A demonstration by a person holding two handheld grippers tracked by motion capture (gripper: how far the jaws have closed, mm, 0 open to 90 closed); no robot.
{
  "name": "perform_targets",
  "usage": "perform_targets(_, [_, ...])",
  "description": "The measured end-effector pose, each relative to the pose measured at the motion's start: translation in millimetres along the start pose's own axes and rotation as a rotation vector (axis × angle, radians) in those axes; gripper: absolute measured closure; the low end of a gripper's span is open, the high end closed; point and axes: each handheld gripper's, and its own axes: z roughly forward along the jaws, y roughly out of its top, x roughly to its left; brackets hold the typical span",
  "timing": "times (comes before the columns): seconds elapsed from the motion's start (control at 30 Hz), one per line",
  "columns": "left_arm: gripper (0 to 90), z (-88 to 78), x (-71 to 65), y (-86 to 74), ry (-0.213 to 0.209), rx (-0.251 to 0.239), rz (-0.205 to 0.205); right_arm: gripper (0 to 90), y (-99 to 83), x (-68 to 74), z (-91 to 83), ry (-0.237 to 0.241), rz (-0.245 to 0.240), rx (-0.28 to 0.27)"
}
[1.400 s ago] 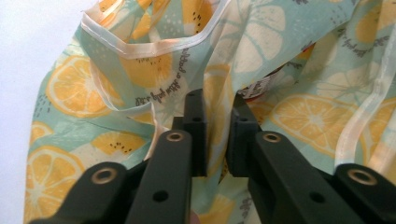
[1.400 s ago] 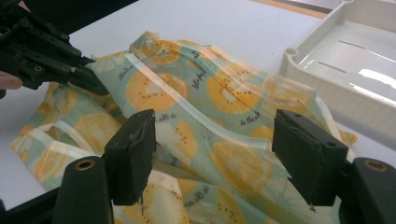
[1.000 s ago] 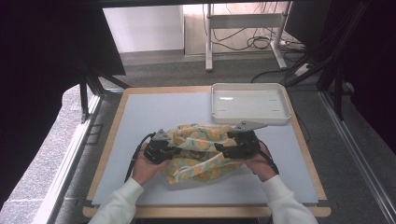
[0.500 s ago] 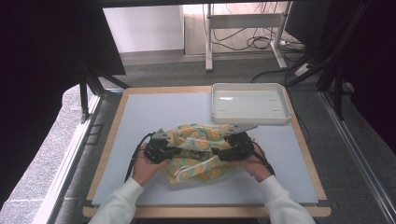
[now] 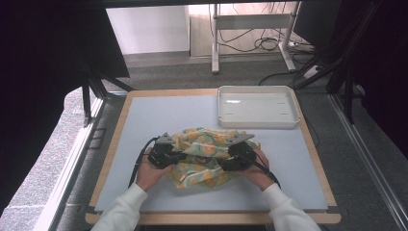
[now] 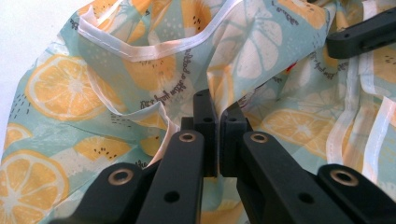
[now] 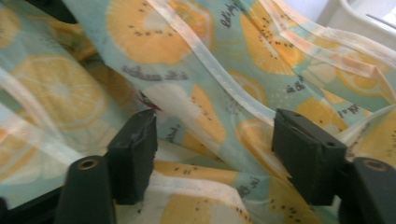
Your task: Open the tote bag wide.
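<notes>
Your left gripper (image 6: 217,140) pinches the cloth (image 5: 204,156) tight; your right gripper (image 7: 212,158), jaws wide and just closing a bit, could grab too many folds

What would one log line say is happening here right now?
left gripper: shut on orange-print cloth | right gripper: open, fingers closing astride a fold | tray: beyond cloth
</notes>
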Motion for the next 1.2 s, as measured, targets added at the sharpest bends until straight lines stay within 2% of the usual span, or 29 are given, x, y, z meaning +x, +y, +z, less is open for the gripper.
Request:
perform_targets(0.1, [89.4, -0.1, 0.0, 0.0, 0.0, -0.001, 0.001, 42.7, -1.0, -1.7, 1.4, -0.012, 0.009, -0.003])
perform_targets(0.43, [89.4, -0.9, 0.2, 0.2, -0.006, -0.003, -0.002, 70.8, -2.0, -2.1, 4.9, 0.007, -0.012, -0.002])
perform_targets(0.6, [89.4, -1.4, 0.5, 0.2, -0.006, -0.006, -0.002, 82.0, -1.6, -5.5, 1.1, 0.025, -0.001, -0.029])
perform_targets(0.67, [89.4, -2.4, 0.9, 0.7, -0.007, -0.009, -0.003, 84.1, -1.1, -6.4, -0.6, 0.034, 0.011, -0.046])
perform_targets(0.83, [89.5, -5.3, 0.1, 2.0, -0.004, -0.021, 0.001, 88.0, 1.3, -7.0, -5.5, 0.039, 0.007, -0.085])
perform_targets(1.03, [89.5, -7.2, -0.8, 3.6, -0.001, -0.029, 0.003, 88.7, 6.1, -8.4, -12.7, 0.042, 0.01, -0.125])
perform_targets(1.2, [89.4, -13.9, 0.6, 10.8, -0.005, -0.056, -0.002, 88.9, 13.3, -9.9, -19.1, 0.042, 0.008, -0.159])
